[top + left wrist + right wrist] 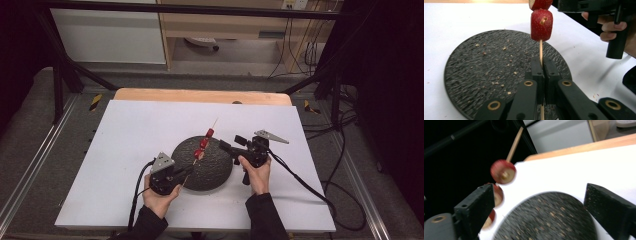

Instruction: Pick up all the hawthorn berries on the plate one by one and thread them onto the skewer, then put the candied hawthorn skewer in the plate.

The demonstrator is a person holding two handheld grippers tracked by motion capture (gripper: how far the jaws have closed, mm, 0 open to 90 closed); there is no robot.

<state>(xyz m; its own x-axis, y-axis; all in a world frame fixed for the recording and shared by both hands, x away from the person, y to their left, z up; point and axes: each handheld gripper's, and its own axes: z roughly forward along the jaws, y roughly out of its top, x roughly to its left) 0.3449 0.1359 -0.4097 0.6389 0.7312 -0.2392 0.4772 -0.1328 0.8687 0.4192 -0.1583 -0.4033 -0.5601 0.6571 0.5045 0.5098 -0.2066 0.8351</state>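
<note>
Wooden skewer (540,51) with strawberry pieces (541,24) sits mid-frame over the black plate (474,65), clenched in my left gripper (543,65). Right gripper (536,202) jaws spread, holding nothing. Risk: fruit sliding off if I tilt.

No text, label, brand, number or sign can be read in any of the views. The yellow-and-black patches on the floor rails (95,101) may be hazard tape, but they are too small to tell for sure.
</note>
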